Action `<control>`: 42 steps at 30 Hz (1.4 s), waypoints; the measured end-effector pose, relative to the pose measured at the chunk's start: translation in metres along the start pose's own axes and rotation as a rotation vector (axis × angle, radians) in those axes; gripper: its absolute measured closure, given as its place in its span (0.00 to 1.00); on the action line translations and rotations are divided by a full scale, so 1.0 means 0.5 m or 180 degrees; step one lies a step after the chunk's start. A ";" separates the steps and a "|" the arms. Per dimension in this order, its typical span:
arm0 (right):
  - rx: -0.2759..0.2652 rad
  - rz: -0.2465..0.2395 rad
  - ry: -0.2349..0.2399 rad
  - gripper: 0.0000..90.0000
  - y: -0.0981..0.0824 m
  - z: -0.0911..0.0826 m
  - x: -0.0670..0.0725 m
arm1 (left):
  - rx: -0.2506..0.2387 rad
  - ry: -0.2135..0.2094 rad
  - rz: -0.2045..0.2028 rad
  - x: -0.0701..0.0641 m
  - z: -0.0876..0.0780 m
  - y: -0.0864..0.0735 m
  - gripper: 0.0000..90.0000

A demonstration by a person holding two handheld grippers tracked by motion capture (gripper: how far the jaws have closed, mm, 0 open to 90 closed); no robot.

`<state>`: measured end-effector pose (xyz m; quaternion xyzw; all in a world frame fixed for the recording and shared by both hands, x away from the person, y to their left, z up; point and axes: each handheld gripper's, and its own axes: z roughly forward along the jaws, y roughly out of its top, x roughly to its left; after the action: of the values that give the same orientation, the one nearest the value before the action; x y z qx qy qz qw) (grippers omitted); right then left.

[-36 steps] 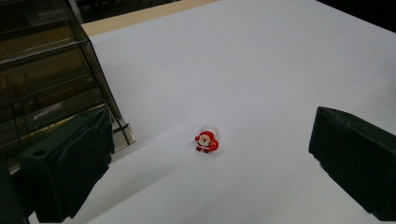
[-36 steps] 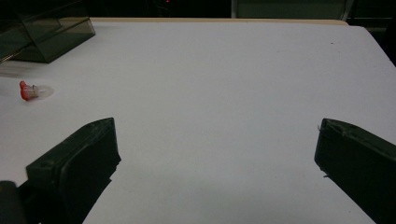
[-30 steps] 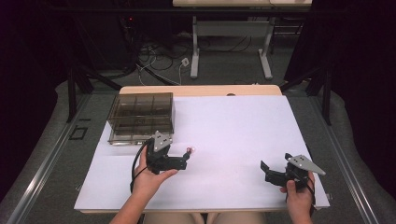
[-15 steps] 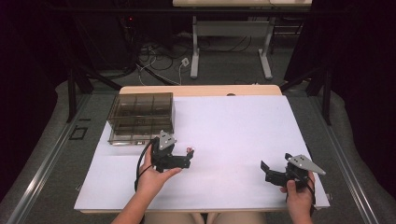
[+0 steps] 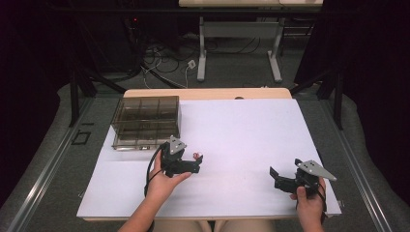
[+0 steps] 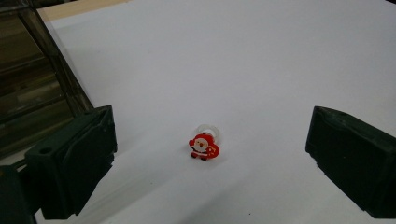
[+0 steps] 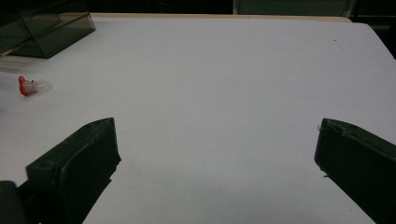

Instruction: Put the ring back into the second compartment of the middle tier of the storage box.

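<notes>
A small red Santa ring [image 6: 204, 144] with a clear band lies on the white table sheet [image 5: 241, 130]. In the high view the ring [image 5: 197, 155] sits just beyond the tips of my left gripper [image 5: 197, 165], which is open. In the left gripper view the ring lies between and a little ahead of the wide-apart jaws of that gripper [image 6: 211, 126], touching neither. My right gripper [image 5: 276, 178] rests near the front right of the table, open and empty. In its own view the right gripper [image 7: 215, 135] faces bare sheet, with the ring [image 7: 28, 86] far off to the left.
A smoky transparent compartment box [image 5: 145, 123] stands at the back left of the sheet, close behind the left gripper; its wall [image 6: 32, 88] shows at the left of the left gripper view, and its corner [image 7: 51, 28] in the right gripper view. A wooden table edge [image 5: 208, 93] runs along the back.
My left gripper has crept forward and right toward the Santa ring, so the ring now lies at its tips. The right gripper has not moved.
</notes>
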<state>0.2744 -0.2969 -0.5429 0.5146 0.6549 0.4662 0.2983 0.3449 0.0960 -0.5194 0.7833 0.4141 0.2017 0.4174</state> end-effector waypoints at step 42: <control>0.0013 -0.0027 0.0025 0.00 -0.002 0.004 0.000 | 0.0337 -0.0049 -0.0048 -0.013 0.097 -0.023 0.36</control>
<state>0.2757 -0.2963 -0.5444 0.5105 0.6592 0.4657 0.2967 0.3678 0.0708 -0.5564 0.8027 0.4269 0.1703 0.3801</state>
